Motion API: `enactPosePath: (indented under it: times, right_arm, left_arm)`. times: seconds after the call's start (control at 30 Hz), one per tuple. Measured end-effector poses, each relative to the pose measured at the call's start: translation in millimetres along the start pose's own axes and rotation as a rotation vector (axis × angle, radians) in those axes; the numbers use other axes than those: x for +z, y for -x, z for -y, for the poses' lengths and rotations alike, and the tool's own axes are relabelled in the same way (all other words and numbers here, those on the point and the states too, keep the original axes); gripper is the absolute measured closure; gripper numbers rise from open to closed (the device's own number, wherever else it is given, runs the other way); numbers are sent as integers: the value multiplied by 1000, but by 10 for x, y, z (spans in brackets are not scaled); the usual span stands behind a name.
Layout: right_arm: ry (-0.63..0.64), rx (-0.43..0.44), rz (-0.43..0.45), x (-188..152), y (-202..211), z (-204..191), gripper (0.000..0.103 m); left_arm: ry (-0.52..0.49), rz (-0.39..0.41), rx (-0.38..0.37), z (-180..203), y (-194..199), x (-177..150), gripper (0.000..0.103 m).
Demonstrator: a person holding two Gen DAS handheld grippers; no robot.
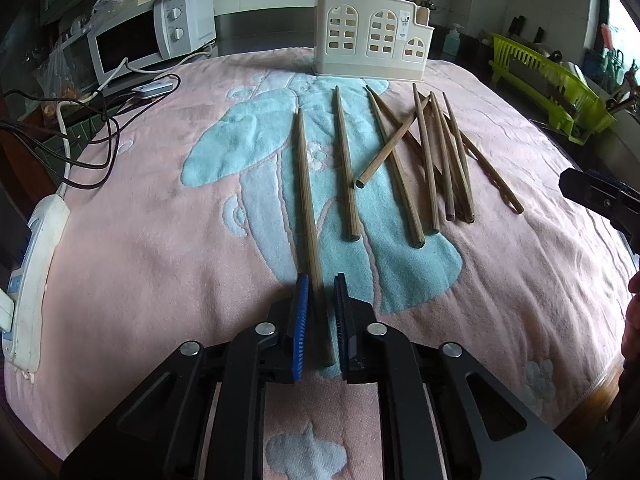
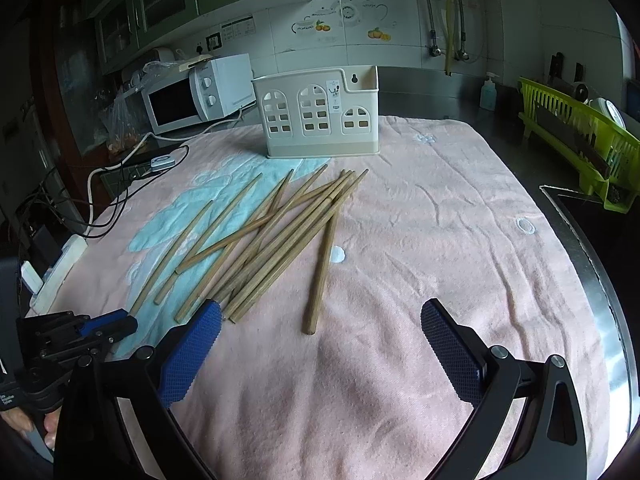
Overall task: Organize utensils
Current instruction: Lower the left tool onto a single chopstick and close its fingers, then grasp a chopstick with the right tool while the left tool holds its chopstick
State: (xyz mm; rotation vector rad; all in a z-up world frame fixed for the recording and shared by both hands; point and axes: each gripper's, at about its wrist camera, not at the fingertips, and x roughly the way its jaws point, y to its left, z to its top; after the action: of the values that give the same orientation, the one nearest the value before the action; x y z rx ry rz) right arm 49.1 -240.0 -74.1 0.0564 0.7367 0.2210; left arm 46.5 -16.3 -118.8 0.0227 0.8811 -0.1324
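Left claw (image 1: 320, 320) sits nearest my lens, its blue pads (image 1: 301, 320) clamped on the thick end of one chopstick (image 1: 306, 196), whose tip points toward the holder. No earlier frame to compare. To its right I count the other chopsticks (image 1: 416, 160), several crossing, all on the pink towel (image 1: 160, 260) over the bench. Right claw (image 2: 320, 344) hangs with its jaws wide apart and nothing between them; one lone chopstick (image 2: 322, 264) lies just ahead. Cream utensil holder (image 2: 316, 114) stands upright at the towel's far edge. Open towel lies right of the pile, up to the steel bench rim (image 2: 592, 272). Cables (image 1: 92, 140) and a power strip (image 1: 36, 272) crowd the left edge. Holder's small sticker is too small for me to read.
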Motion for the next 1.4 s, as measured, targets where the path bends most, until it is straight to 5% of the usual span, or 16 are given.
enactPosePath:
  times: [0.4,0.5,0.8,1.4]
  right_arm:
    - [16,16,-27,1,-88,-6,9]
    - [-4,48,-57,29,-160,35,31]
    - [-10,52,-152,21,-434,-11,58]
    - [27,-51,-200,57,-685,-98,92]
  left_arm:
    - [11,117,17,-33,313,173,98]
    - [20,167,15,-36,438,264,98]
    - [25,237,0,-55,574,454,98]
    - [34,267,-28,-161,578,522,98]
